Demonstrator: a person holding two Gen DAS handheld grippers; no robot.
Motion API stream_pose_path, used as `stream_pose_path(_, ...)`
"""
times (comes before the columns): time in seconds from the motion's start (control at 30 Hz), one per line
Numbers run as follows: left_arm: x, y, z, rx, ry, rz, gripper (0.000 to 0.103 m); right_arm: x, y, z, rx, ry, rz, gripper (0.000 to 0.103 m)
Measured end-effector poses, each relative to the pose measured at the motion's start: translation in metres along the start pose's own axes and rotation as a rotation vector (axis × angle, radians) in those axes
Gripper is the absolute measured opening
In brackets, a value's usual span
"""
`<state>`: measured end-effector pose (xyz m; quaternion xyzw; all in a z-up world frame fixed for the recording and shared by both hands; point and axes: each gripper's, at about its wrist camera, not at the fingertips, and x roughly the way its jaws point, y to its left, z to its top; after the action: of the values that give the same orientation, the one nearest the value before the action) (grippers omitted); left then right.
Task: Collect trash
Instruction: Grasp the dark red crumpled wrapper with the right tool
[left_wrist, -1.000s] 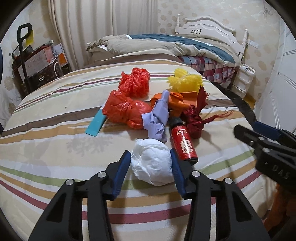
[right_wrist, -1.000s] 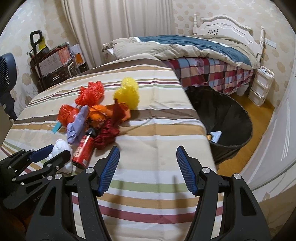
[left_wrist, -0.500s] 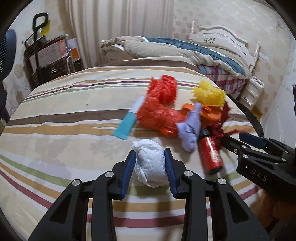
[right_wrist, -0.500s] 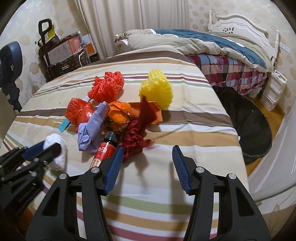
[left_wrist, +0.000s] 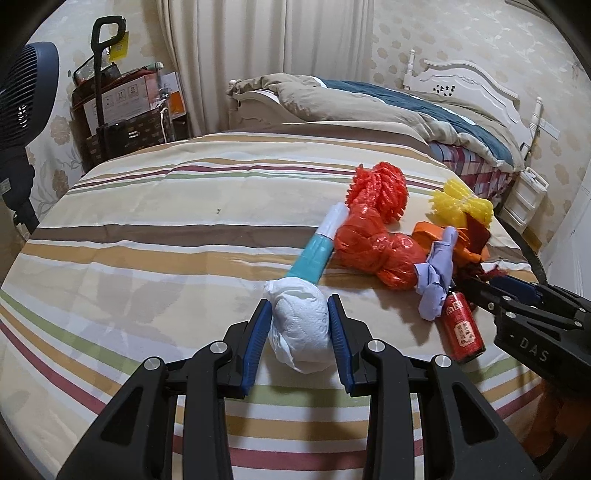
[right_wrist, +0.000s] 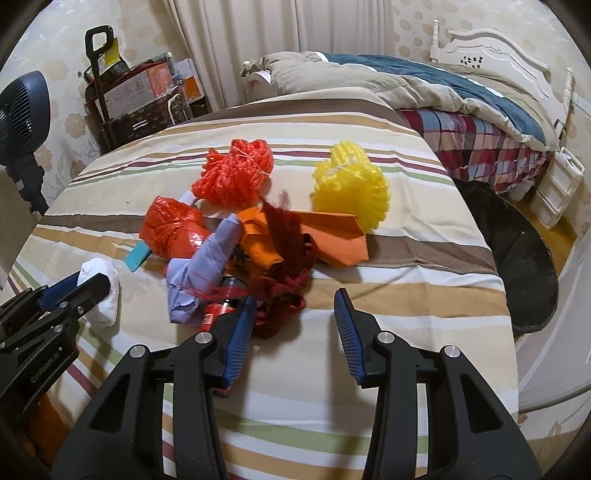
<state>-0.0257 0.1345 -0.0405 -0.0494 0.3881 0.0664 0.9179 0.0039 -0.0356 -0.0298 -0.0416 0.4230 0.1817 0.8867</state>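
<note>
Left wrist view: left gripper (left_wrist: 300, 325) pinches the white paper wad (left_wrist: 300, 325) beside the red can (left_wrist: 462, 328); right gripper (right_wrist: 294, 317), closing, stands spread over dark red scraps (right_wrist: 284, 295).

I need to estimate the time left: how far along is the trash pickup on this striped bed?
Early. Done: nothing clearly binned; the black bin beside the bed shows no contents from here. In hand: the left tongs are shut on the white paper wad; the right tongs, jaws just closing, hold nothing by the dark red scrap. Left: red can, purple paper, red bag, both mesh balls, orange paper, teal tube.
</note>
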Motion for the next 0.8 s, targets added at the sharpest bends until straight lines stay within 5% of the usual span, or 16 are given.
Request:
stream_pose_path(0.1,0.0,0.003,0.0,-0.004,-0.007,0.009,0.035,0.001,0.002,0.0,-0.002,0.001,-0.001,0.042)
stream_pose_path(0.4,0.001,0.004,0.001,-0.009,-0.007,0.006,0.035,0.007,0.005,0.0,-0.013,0.017,0.012,0.019)
stream_pose_path(0.8,-0.01,-0.006,0.001,-0.007,-0.03,-0.023,0.034,-0.024,-0.014,-0.01,0.016,-0.032,-0.001,0.018)
